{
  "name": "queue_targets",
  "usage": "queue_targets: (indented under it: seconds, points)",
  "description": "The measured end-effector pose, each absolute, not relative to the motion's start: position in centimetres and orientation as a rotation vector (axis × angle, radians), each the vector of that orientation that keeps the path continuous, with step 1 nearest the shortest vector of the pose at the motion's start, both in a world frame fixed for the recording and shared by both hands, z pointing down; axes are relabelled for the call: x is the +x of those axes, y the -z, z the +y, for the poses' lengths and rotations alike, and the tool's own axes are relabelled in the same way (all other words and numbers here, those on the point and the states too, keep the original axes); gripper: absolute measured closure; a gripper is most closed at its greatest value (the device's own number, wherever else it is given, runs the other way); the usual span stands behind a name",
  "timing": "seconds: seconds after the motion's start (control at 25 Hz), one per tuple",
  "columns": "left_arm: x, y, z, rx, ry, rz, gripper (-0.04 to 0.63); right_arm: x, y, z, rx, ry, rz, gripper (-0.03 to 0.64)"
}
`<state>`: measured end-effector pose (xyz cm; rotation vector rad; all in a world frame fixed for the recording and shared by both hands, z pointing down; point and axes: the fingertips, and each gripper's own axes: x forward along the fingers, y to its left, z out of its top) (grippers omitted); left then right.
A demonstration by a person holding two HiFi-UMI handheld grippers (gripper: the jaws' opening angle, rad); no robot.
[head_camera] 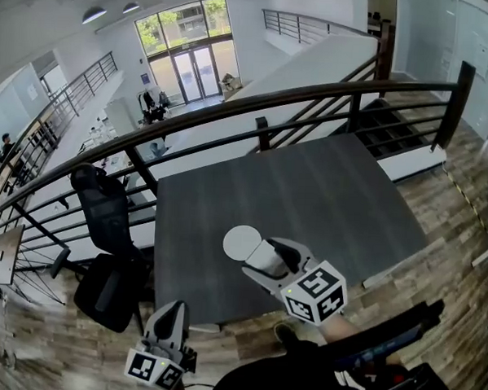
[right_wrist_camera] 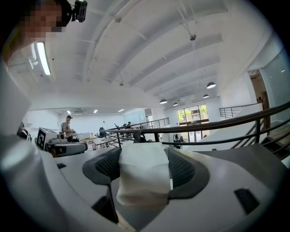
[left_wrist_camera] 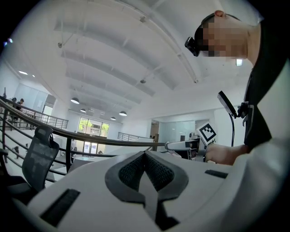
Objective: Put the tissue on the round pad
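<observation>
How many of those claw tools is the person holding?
2. The right gripper is above the grey table, right by the round pad, shut on the tissue. The left gripper is low near the table's front edge, shut and empty.

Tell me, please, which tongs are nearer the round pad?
Right. The right tongs, shut on the tissue, sit beside the round pad; the left tongs hang off the table, nearer the person.

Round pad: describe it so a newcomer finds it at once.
Find the dark grey square table beside the curved black railing. Near its front edge lies a flat pale grey round pad, just ahead of the right gripper holding a folded white tissue. It is the only disc on the table.
</observation>
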<state>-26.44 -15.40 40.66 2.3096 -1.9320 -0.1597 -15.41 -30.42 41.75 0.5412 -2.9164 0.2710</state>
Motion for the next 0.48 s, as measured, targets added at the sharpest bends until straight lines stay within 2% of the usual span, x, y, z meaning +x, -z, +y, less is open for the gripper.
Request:
queue_targets:
  seconds: [0.48]
  points:
    - [-28.3, -40.3, -19.3, 2.191, 0.111, -2.085, 0.592, -19.5, -42.2, -37.5, 0.399, -0.277, -2.931, 0.281]
